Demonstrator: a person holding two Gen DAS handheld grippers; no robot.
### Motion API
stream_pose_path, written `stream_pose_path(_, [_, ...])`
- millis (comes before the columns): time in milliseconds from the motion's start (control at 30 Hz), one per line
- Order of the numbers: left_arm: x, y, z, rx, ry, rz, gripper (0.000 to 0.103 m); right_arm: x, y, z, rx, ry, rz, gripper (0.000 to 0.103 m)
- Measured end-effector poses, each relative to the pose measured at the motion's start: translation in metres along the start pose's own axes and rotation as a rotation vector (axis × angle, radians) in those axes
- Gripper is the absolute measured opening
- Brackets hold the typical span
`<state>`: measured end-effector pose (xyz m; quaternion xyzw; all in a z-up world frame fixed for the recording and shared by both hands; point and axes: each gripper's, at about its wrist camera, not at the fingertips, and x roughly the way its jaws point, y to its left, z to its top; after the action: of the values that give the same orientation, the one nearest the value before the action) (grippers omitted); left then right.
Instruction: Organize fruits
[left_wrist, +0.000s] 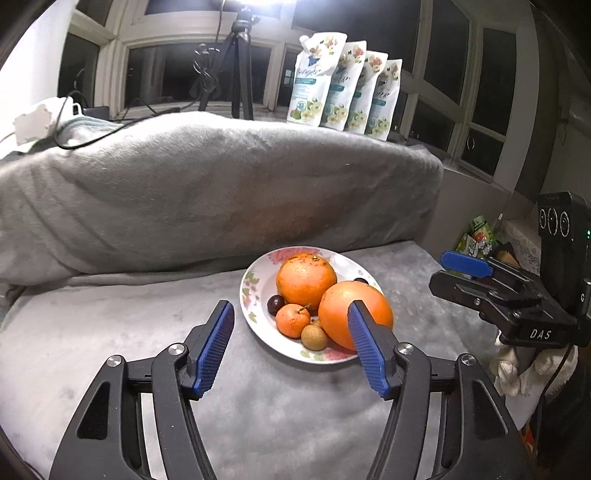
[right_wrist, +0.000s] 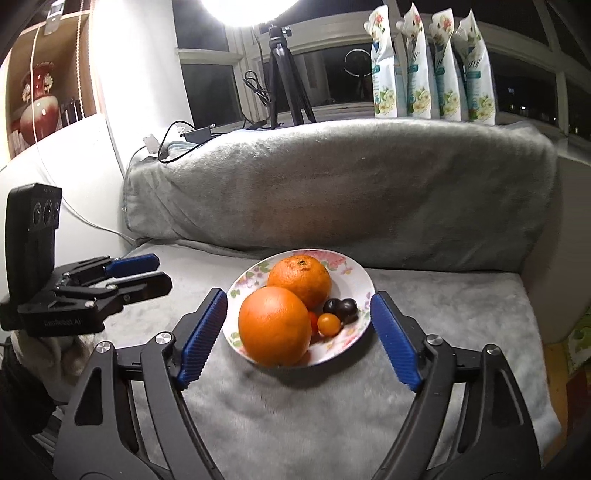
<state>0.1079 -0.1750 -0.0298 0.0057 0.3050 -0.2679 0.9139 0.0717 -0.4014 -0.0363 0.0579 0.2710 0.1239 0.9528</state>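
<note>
A floral white plate (left_wrist: 255, 280) (right_wrist: 364, 284) sits on the grey blanket. It holds two large oranges (left_wrist: 306, 282) (right_wrist: 275, 325), a small tangerine (left_wrist: 293, 320), a brown longan (left_wrist: 314, 336), dark grapes (right_wrist: 340, 308) and a small orange tomato (right_wrist: 328, 324). My left gripper (left_wrist: 290, 308) is open and empty, just in front of the plate at its left. My right gripper (right_wrist: 299, 299) is open and empty, its fingers either side of the plate's near rim. Each gripper shows in the other's view, the right one (left_wrist: 467, 266) and the left one (right_wrist: 140, 269).
A rolled grey blanket (left_wrist: 221, 184) (right_wrist: 351, 184) lies behind the plate. Several refill pouches (left_wrist: 343, 85) (right_wrist: 432, 62) and a tripod (left_wrist: 240, 62) (right_wrist: 284, 74) stand on the windowsill. Cables and a power adapter (right_wrist: 195, 134) lie at the back left.
</note>
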Motion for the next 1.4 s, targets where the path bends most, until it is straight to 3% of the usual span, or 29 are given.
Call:
stream_pose_path(233, [-0.022,-0.005,-0.008,-0.004,-0.026,0.025,0.080,-0.022,0.012,-0.011,-0.022,-0.020,-0.043,0.097])
stream_pose_path(333, [-0.030,-0.008,-0.011,0.001,-0.036,0.038,0.081,-0.029,0.016,-0.014,-0.025,-0.032,-0.073,0.102])
stream_pose_path(867, [-0.053,-0.011,-0.026,-0.010,-0.032,0.119,0.082,-0.053,0.020,-0.025,-0.008,-0.075,-0.194,0.103])
stream_pose_path(1400, [-0.059,-0.006,-0.029,-0.029,-0.017,0.154,0.084,-0.058,0.025,-0.028,-0.015,-0.077,-0.197,0.103])
